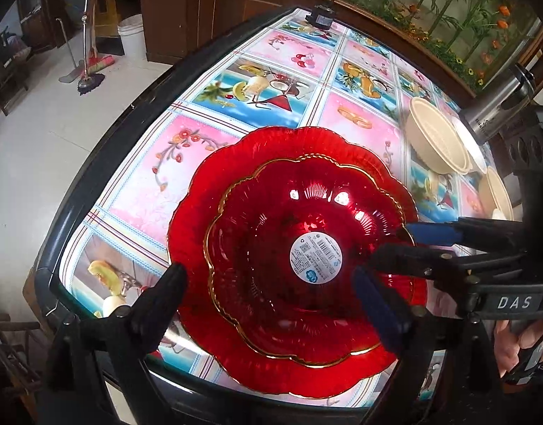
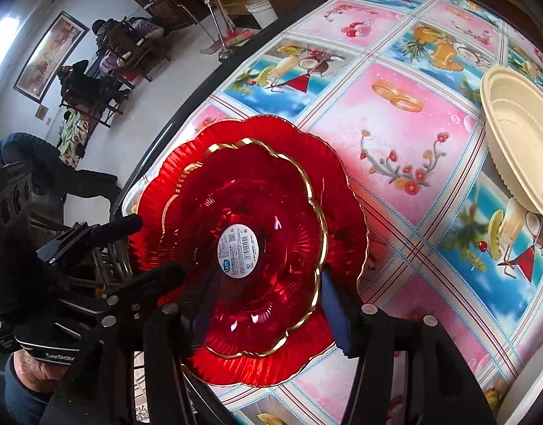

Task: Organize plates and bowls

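Observation:
A small red scalloped glass bowl [image 1: 271, 248] with a gold rim and a white label in its middle sits nested in a larger red scalloped plate [image 1: 200, 184] near the table's corner. My left gripper [image 1: 271, 294] is open, with its fingers wide apart over the near side of the stack. My right gripper [image 1: 413, 246] comes in from the right, also open, with the small bowl's rim between its fingers but not pinched. In the right wrist view the bowl [image 2: 257, 219] rests on the plate [image 2: 342, 191], my right gripper [image 2: 264, 311] straddles the near rim, and the left gripper [image 2: 143, 249] stands at the left.
Stacked cream bowls [image 1: 437, 138] [image 2: 519, 148] stand at the right on the picture-printed tablecloth [image 1: 306, 71]. A metal flask [image 1: 498, 106] is beside them. The dark table edge [image 1: 105, 148] runs close by at the left. A person [image 2: 30, 163] stands beyond it.

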`<state>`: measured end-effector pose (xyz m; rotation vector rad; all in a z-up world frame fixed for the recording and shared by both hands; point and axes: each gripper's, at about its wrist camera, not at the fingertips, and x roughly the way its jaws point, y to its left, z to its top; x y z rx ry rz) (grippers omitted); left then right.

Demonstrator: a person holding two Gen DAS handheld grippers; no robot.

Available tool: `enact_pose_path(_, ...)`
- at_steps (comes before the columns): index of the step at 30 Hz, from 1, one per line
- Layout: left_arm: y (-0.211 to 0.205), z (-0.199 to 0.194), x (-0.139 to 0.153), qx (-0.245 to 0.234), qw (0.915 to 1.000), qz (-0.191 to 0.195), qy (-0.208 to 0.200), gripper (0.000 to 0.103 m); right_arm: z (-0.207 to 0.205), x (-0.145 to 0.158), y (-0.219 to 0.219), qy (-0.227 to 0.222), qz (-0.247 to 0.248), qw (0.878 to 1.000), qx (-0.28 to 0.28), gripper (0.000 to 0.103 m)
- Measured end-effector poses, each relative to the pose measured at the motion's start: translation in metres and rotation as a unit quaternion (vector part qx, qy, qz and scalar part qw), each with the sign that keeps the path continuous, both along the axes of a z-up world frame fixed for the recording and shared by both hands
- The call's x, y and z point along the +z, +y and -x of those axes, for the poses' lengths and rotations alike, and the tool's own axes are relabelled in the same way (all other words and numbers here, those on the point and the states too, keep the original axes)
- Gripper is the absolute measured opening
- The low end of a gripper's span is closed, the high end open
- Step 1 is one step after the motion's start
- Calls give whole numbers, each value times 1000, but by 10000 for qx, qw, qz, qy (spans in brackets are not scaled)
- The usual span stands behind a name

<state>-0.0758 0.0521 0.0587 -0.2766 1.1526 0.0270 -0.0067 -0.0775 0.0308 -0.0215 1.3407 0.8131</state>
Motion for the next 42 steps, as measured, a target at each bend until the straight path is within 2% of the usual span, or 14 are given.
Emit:
enact_pose_path(4, -2, 3, 2, 12, 10000, -18, 6, 94, 1, 3, -7, -21, -43, 10000, -87, 65)
enact_pose_path(17, -1, 24, 17, 188, 9997, -88, -130, 94, 8, 14, -27, -8, -281, 9994, -221, 66)
enact_pose_path(26, -10, 41, 29, 203, 9995, -119, -228, 94, 17, 22, -56, 14, -493, 9977, -460, 66)
enact_pose_path(35, -38, 42, 47, -35, 9990, -154, -412, 94, 25, 27, -93, 28, -596, 9955, -731, 66)
enact_pose_path(42, -75, 33, 56, -435, 9976, -114, -530, 94, 30, 34, -141, -59, -600, 9920, -1111, 66)
